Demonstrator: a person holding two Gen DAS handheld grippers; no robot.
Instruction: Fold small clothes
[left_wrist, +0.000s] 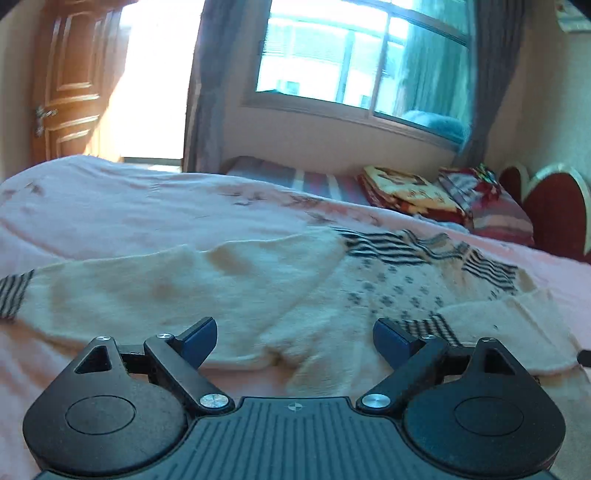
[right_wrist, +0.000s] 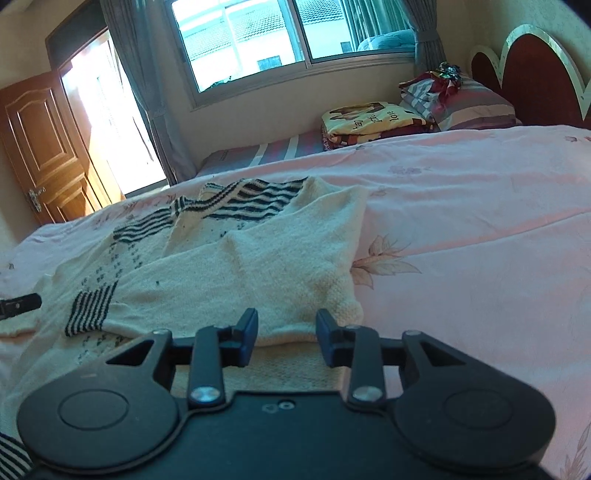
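A cream knit sweater (left_wrist: 221, 280) with black stripes at the neck lies spread on the pink bedspread (left_wrist: 129, 214). One sleeve runs out to the left and ends in a striped cuff (left_wrist: 14, 295). The other sleeve is folded across the body, its striped cuff (right_wrist: 92, 308) resting on the front. My left gripper (left_wrist: 294, 328) stands open wide over the sweater's near hem, with nothing pinched. My right gripper (right_wrist: 287, 317) is partly open over the near edge of the folded right side of the sweater (right_wrist: 258, 266). Fabric shows in the gap, and the pads do not press on it.
Folded blankets (right_wrist: 365, 122) and striped pillows (right_wrist: 461, 99) are stacked at the far side by the red headboard (right_wrist: 532, 74). A window (right_wrist: 280, 40) and curtains are behind the bed, and a wooden door (right_wrist: 40, 147) stands at the left. The pink bedspread (right_wrist: 480, 240) stretches off to the right.
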